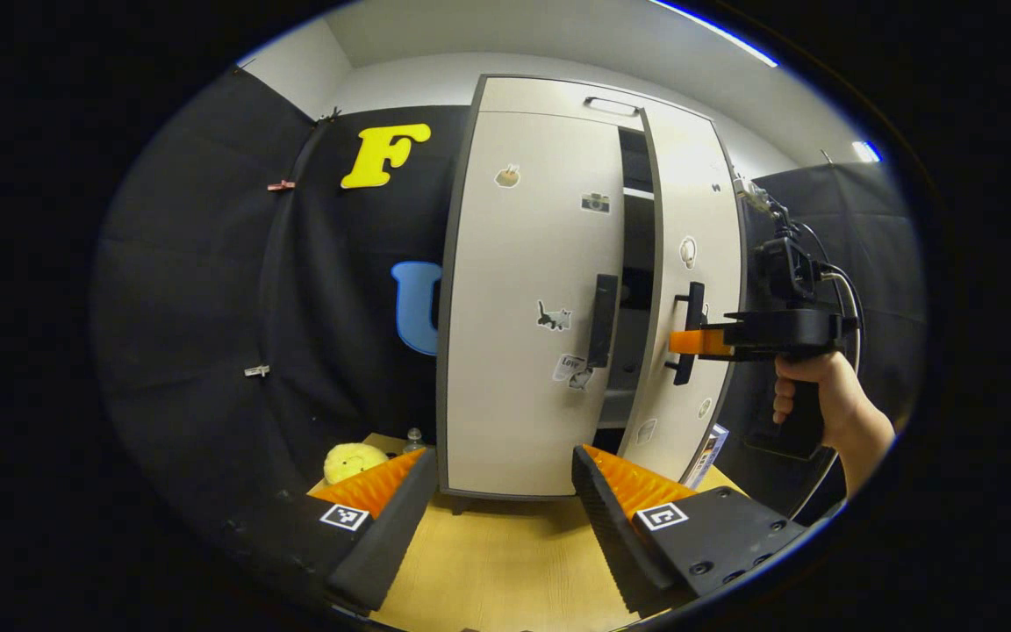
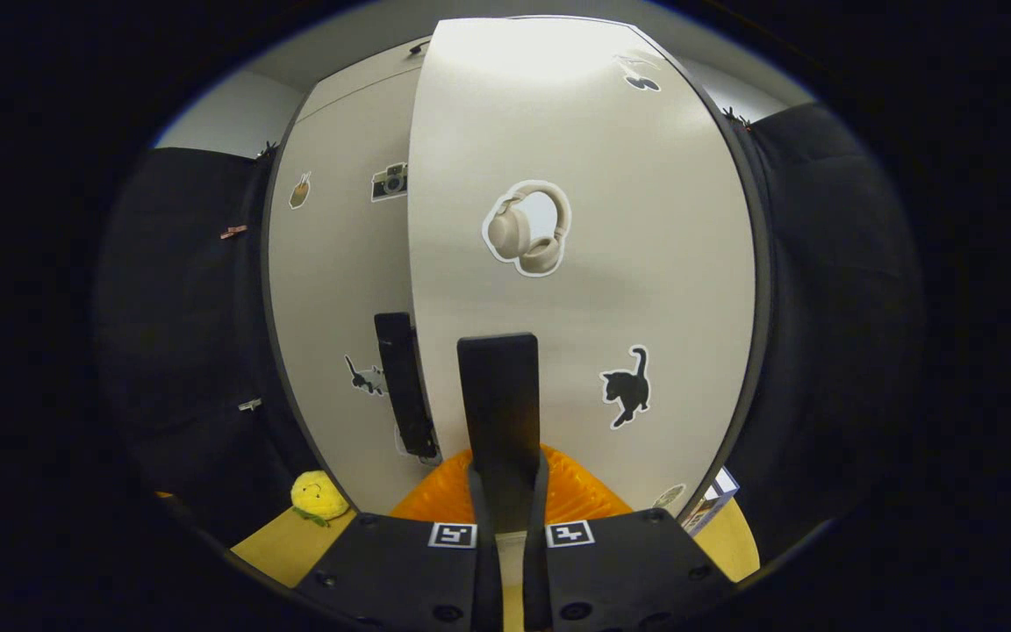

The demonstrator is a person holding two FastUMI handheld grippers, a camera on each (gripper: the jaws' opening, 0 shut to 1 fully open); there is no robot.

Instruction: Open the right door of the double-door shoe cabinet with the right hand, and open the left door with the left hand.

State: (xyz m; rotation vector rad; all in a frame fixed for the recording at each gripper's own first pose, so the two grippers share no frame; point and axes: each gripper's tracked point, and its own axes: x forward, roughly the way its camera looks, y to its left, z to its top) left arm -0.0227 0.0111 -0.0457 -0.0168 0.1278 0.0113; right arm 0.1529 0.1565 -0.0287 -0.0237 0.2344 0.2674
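In the left gripper view the left gripper (image 1: 501,491) sits lowest and nearest, its fingers spread wide with nothing between them, over a light wooden table (image 1: 505,562). At the table's back left lie a yellow plush toy (image 1: 352,459) and a small bottle (image 1: 414,437), close to the booth's black cloth wall (image 1: 198,290). A boxed item (image 1: 709,452) leans at the cabinet's right foot.

The cabinet (image 1: 558,96) stands upright on the table just past the fingers. Its left door (image 1: 527,298) is closed, carrying a dark vertical handle (image 1: 602,320) and several stickers (a cat, a camera and others). The right door (image 1: 690,219) is swung partly out, leaving a dark gap where a shelf (image 1: 637,193) shows; what lies on it I cannot tell.

The right gripper (image 1: 690,341), held by a hand (image 1: 821,395), meets the right door's handle (image 1: 691,329) from the right. In the right gripper view its fingers are pressed onto this handle from both sides, which rises straight between them. Behind it the right door shows headphone and black-cat stickers.

Farther off, pale room walls and a ceiling with strip lights (image 1: 716,31) rise above the cloth.
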